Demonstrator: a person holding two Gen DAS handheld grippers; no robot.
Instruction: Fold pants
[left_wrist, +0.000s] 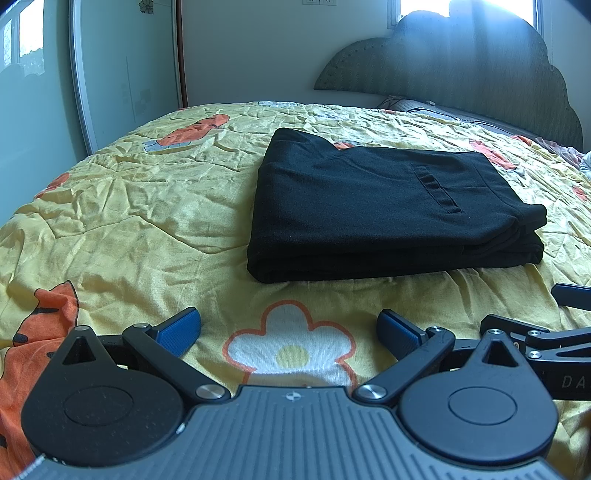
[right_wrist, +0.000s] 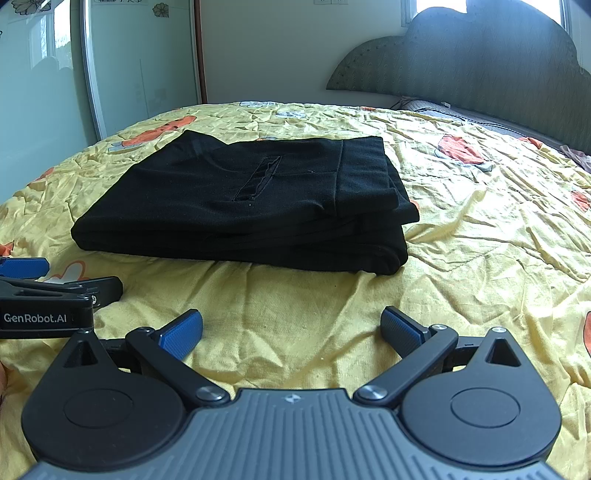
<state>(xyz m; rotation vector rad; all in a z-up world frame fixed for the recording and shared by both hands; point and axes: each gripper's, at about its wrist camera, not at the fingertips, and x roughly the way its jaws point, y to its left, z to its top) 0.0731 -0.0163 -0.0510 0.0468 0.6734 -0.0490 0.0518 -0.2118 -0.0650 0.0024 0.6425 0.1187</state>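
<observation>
Black pants (left_wrist: 369, 206) lie folded in a compact rectangular stack on the yellow bedspread (left_wrist: 129, 206), a pocket slit facing up. They also show in the right wrist view (right_wrist: 243, 206). My left gripper (left_wrist: 290, 332) is open and empty, low over the bedspread just short of the stack's near edge. My right gripper (right_wrist: 291, 330) is open and empty, also short of the stack, beside the left one. Part of the left gripper (right_wrist: 40, 295) shows at the right view's left edge.
The bedspread is wrinkled, with orange and white flower prints. A padded headboard (left_wrist: 480, 66) and a pillow (left_wrist: 424, 107) are at the far right. A wardrobe with glass doors (left_wrist: 110, 74) stands along the left side of the bed.
</observation>
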